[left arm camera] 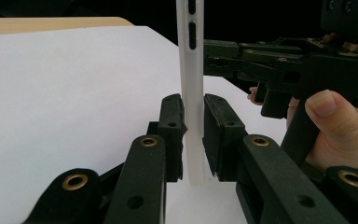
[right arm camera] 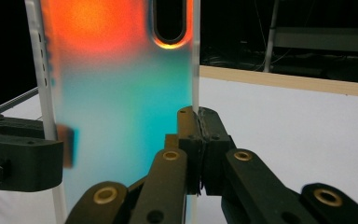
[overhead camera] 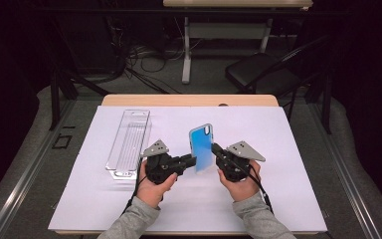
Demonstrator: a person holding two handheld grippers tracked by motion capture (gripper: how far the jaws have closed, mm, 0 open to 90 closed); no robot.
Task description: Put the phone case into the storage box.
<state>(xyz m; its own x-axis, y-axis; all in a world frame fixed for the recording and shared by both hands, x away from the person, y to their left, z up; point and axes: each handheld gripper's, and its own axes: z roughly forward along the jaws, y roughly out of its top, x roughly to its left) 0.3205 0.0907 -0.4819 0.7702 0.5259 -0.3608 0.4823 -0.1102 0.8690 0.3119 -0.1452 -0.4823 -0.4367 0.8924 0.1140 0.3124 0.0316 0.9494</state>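
High view: you are working over the white surface (overhead camera: 129,209), the clear plastic package (overhead camera: 128,143) lying empty at the left. You are holding the blue phone case (overhead camera: 202,147) upright between both tools, probably to keep it steady. The left hand-held gripper (overhead camera: 191,160) and right hand-held gripper (overhead camera: 215,149) are each clamping an opposite edge, forearms angling inward.
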